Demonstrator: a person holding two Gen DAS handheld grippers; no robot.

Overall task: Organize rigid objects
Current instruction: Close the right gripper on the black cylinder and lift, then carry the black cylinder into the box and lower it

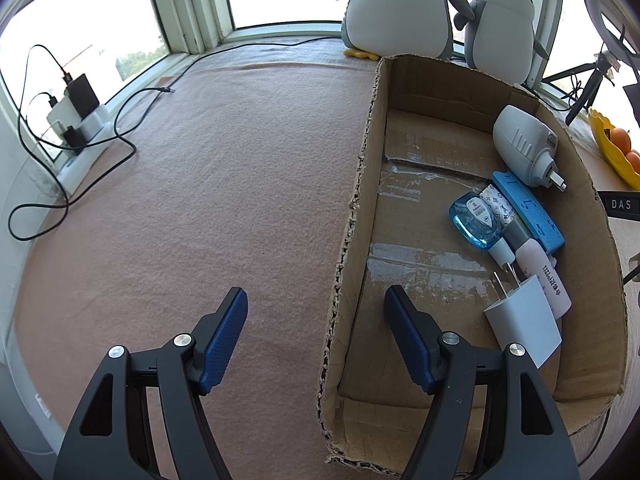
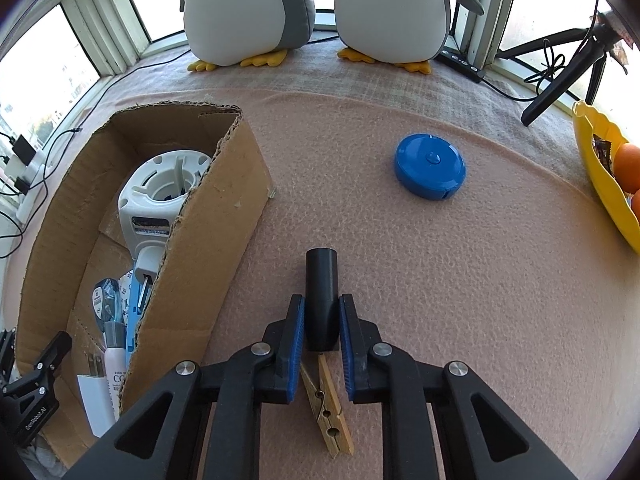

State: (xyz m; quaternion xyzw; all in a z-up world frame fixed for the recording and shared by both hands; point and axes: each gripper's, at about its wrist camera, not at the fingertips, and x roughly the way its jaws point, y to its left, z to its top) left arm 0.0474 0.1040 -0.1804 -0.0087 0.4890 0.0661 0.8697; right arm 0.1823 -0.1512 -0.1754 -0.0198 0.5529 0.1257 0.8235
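A cardboard box [image 1: 360, 184] holds a white plug-in device [image 1: 520, 144], a blue flat case [image 1: 528, 208], a blue bottle [image 1: 474, 220], a white tube [image 1: 540, 272] and a white charger [image 1: 524, 328]. My left gripper [image 1: 316, 336] is open and empty, straddling the box's left wall. My right gripper [image 2: 322, 332] is shut on a black cylinder [image 2: 321, 292] just above the pink cloth, right of the box [image 2: 208, 240]. A wooden clothespin [image 2: 326, 408] lies under it. A blue round tape measure [image 2: 430, 166] lies farther ahead.
Two plush penguins [image 2: 316, 4] stand by the window. A yellow bowl with oranges [image 2: 604, 176] sits at the right. A tripod [image 2: 560, 76] stands at the back right. A power strip with chargers and cables [image 1: 76, 120] lies at the left.
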